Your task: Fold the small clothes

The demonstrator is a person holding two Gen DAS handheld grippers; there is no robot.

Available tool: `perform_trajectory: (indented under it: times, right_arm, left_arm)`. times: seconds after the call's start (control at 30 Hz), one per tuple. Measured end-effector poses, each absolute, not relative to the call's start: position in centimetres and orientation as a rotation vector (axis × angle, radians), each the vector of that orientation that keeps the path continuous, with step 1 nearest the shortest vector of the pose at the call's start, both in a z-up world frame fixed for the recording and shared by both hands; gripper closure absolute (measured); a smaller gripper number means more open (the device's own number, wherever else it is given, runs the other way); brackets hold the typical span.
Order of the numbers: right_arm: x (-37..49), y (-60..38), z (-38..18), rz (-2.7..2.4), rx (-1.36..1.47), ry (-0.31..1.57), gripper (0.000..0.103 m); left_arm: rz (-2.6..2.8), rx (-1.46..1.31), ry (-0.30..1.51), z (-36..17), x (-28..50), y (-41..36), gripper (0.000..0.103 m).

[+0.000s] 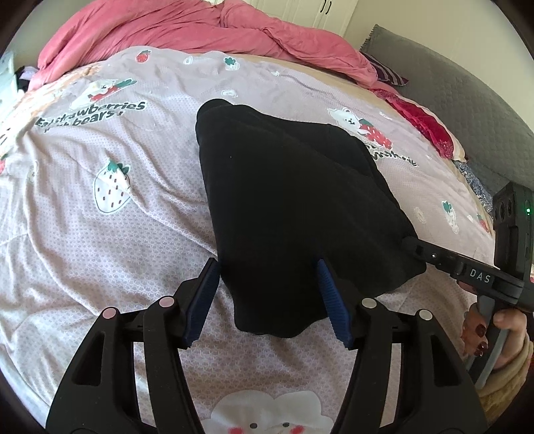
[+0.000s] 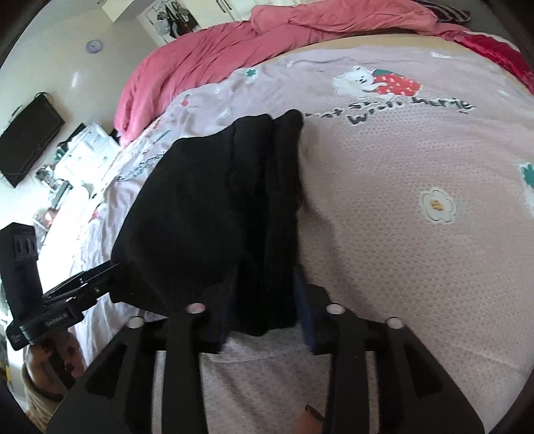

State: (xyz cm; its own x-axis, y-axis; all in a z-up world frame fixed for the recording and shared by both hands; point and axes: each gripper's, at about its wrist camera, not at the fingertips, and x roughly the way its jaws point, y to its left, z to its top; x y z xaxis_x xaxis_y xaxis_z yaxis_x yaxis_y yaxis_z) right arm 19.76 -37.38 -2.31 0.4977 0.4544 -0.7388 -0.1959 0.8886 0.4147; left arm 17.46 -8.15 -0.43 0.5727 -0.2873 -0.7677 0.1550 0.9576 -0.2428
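A black garment (image 1: 293, 207) lies folded on a pale quilt (image 1: 116, 233) printed with strawberries and bears; in the left wrist view it runs from the centre down toward 6 o'clock, its near corner drooping between the blue-padded fingers (image 1: 328, 293) of the left gripper (image 1: 267, 297). The jaws there stand spread, one pad at each edge of the cloth — whether they press it I cannot tell. The right gripper (image 1: 414, 248) enters from 3 o'clock, its tip at the garment's right edge, gripped by a hand (image 1: 490, 334) with dark-painted nails.

In the right wrist view the garment's folded layers (image 2: 267, 200) run from centre toward 6 o'clock and fill the gap of the right gripper (image 2: 263, 297); its jaws stand parted around the cloth, though a firm pinch is not clear. The left gripper shows at 8 o'clock, touching the cloth's left edge.

Around: a rumpled pink duvet (image 1: 200, 30) at 12 o'clock; a red cloth (image 1: 424, 127) and grey headboard (image 1: 467, 100) toward 2 o'clock; a dark screen (image 2: 30, 140) and a cluttered surface (image 2: 80, 150) at 9 o'clock.
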Motion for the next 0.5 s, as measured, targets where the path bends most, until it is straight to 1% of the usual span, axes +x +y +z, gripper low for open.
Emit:
perform_trajectory:
  times: [0.03,0.07,0.13,0.23,0.33,0.37,0.43,0.5]
  right_arm:
    - [19.7,-37.5,-2.2,0.386,0.291,0.977,0.055]
    - [19.7,-37.7,-2.0,0.376,0.301,0.975,0.055]
    - [19.6,-38.1,-1.0,0.376,0.310,0.939,0.055]
    - [20.1,-37.5,1.5,0.361,0.227,0.847,0.055]
    - [22.1,-36.2,2.6,0.395,0.197,0.827,0.055]
    - [23.3,-35.5,2.7,0.414,0.189,0.835,0.056]
    - [25.6,-34.1,2.3,0.434,0.175,0.864,0.067]
    - [27.6,-33.0,1.8,0.436,0.158,0.896,0.068]
  left_arm:
    - [-0.261,-0.159,0.927,-0.4,17.4,-8.1,0.050]
    - [-0.262,-0.164,0.927,-0.4,17.4,-8.0,0.049]
    - [-0.261,-0.170,0.922,-0.3,17.3,-7.8,0.049]
    - [-0.258,-0.174,0.888,0.5,17.0,-7.7,0.049]
    - [-0.258,-0.157,0.857,1.5,17.0,-8.2,0.049]
    - [-0.260,-0.152,0.859,1.5,17.2,-8.3,0.049]
    - [-0.257,-0.149,0.871,1.3,17.7,-8.6,0.049]
    - [-0.254,-0.144,0.890,0.8,18.2,-8.9,0.049]
